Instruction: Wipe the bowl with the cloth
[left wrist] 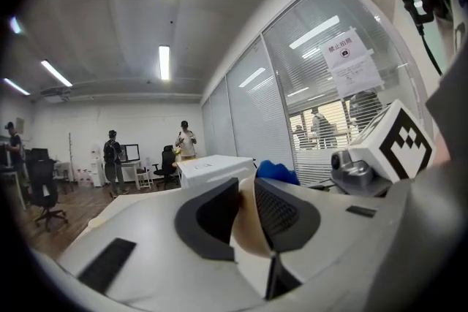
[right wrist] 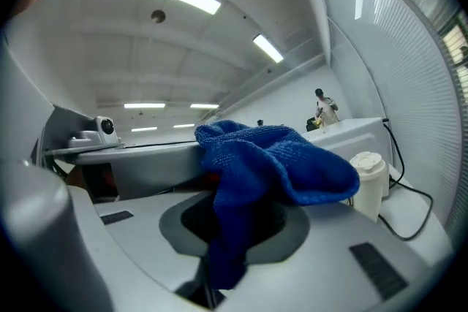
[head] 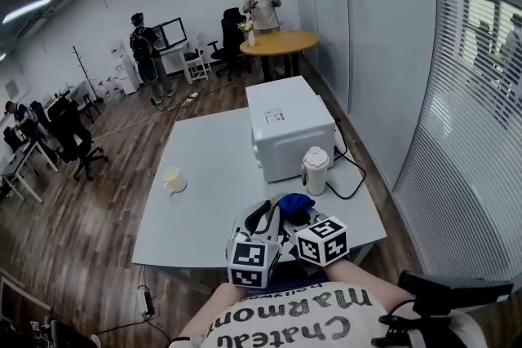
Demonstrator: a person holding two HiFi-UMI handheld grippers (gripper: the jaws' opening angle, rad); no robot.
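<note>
The beige thin-walled bowl (left wrist: 247,226) sits in the left gripper (left wrist: 246,188), whose two dark jaws are pinched on its wall, one pad on each face. Just beyond its rim is the bunched blue terry cloth (left wrist: 276,171), clamped in the pressed-together jaws of the right gripper (right wrist: 241,219). In the head view both grippers are close to the person's chest, side by side above the near edge of the table, with the cloth (head: 295,204) at their tips.

The pale grey rectangular table (head: 212,151) carries a white boxy appliance (head: 285,126), a white lidded jug (head: 315,169) just in front of it, a black cable (head: 352,175) and, well apart to the left, a small cream cup (head: 174,179). Around it are a wooden plank floor, a round wooden table (head: 281,41) with people standing near it, and a glass wall with blinds on the right.

The bowl's wall shows edge-on, running straight away along the jaws; which way its opening faces I cannot tell. The cloth (right wrist: 270,164) rises out of the jaws and flops over to the right.
</note>
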